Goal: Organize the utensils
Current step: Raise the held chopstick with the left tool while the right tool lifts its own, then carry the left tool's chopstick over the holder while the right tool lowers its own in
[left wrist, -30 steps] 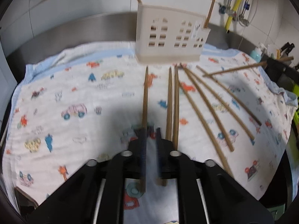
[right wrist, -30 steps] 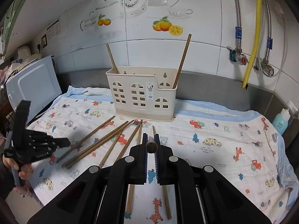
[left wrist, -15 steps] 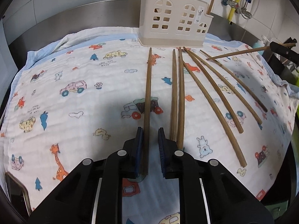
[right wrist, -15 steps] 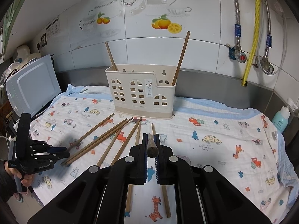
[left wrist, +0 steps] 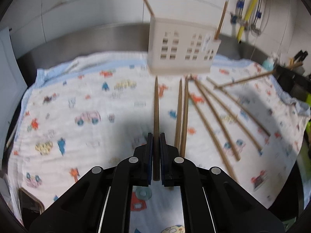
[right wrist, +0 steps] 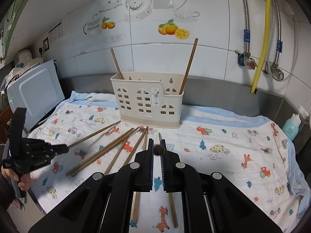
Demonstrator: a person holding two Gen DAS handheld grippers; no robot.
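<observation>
**A:** What had changed at the left gripper [left wrist: 155,141]?

**B:** Its jaws had just been closing. Half a second before, the pads stood apart on either side of the near chopstick [left wrist: 156,106]. By this moment they were pressed onto its thick end, with no gap showing. The shaft ran straight ahead of the jaws, its tip aimed at the foot of the cream holder [left wrist: 180,58].

**A:** Was it off the cloth [left wrist: 77,116] yet?

**B:** I couldn't tell. The wrist view was blurred, and the far tip looked low over the fabric.

**A:** And the right gripper [right wrist: 156,147]?

**B:** No change there. It was still clamped on the second chopstick [right wrist: 158,149], seen end-on between the pads and pointing forward at the holder, which stood well ahead of the jaws.

**A:** So what did that mean for the tidying?

**B:** I'd judge both grippers were loaded, so the next step was carrying the sticks to the holder and dropping them in from above.

**A:** What was the count?

**B:** There was one holder, with two standing chopsticks [right wrist: 189,64] leaning in its outer corners. Each gripper held one. Five loose chopsticks [left wrist: 180,116] lay on the cloth, fanned out just right of the left jaws. By my count that made nine, with five yet to be picked up.
</observation>
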